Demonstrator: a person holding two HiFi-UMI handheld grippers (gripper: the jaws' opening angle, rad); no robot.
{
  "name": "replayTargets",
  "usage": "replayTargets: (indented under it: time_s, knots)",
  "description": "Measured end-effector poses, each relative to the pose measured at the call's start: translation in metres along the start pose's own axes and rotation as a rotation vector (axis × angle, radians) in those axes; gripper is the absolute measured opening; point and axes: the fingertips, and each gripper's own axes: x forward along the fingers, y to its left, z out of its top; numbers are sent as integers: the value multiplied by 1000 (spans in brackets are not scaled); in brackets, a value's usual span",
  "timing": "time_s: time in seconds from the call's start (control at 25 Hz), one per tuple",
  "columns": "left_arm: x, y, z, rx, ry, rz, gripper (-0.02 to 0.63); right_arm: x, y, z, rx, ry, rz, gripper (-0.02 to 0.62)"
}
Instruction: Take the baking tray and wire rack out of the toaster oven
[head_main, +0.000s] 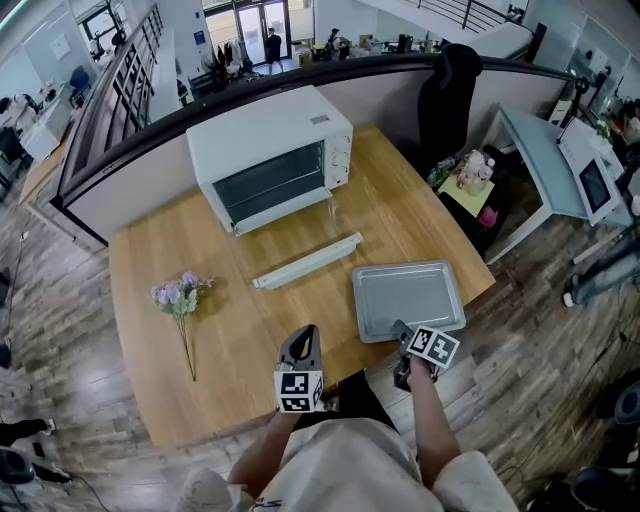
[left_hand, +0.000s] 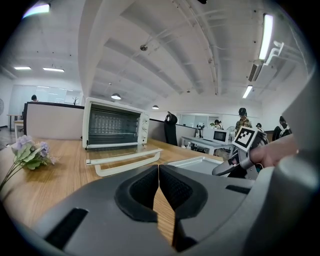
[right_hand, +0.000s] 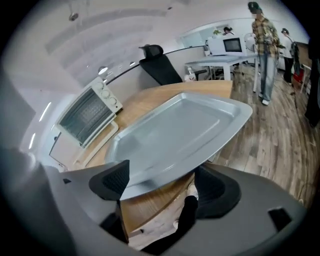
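Right gripper view: right claw stands wide open, holding nothing; baking tray lies flat on the bench, near rim between the jaws, stretching toward one o'clock.

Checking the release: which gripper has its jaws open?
The right gripper: its jaws stand apart around the tray edge. The left gripper has its jaws together, nothing between them.
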Motion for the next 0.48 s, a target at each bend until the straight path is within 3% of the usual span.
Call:
replayTargets:
  time_s: [0.12, 0.24, 0.48]
  knots:
    - [1, 2, -2, 0, 4, 3, 18, -1, 3, -11, -98, 26, 10, 399]
    - [1, 6, -2, -4, 1, 9, 18, -4, 1, -19, -129, 43, 9, 402]
    - [-1, 12, -1, 0, -2, 17, 18, -7, 5, -21, -33, 4, 92, 402]
